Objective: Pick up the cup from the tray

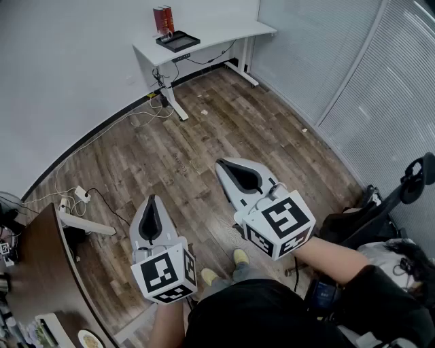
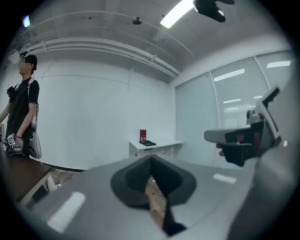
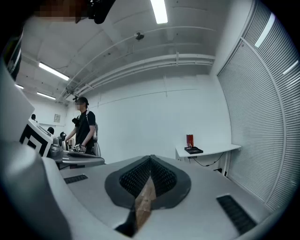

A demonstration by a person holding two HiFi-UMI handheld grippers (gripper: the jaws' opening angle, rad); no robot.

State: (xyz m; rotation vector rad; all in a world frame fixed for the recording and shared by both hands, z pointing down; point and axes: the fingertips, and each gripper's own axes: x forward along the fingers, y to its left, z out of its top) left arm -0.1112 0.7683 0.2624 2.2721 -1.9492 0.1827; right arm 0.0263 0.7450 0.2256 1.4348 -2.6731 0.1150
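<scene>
Head view, L to R: dark wood table (image 1: pixel 37 265) at lower left edge, white power strip (image 1: pixel 81 194) w/ cables on the plank floor (image 1: pixel 204 129). Left gripper (image 1: pixel 152 198) sits lower centre-left, jaws pressed together, nothing between. Upper centre: white desk (image 1: pixel 224 32) against the wall w/ black tray (image 1: pixel 178 42) on it. Red item (image 1: pixel 163 19) stands at the tray's far end, prob. the cup but too small to be sure, well apart from both grippers. Right gripper (image 1: pixel 219 164) is right of centre, jaws also closed on nothing. Window blinds (image 1: pixel 380 88) fill upper right. Left gripper view: person (image 2: pixel 21 103) stands at far left.
</scene>
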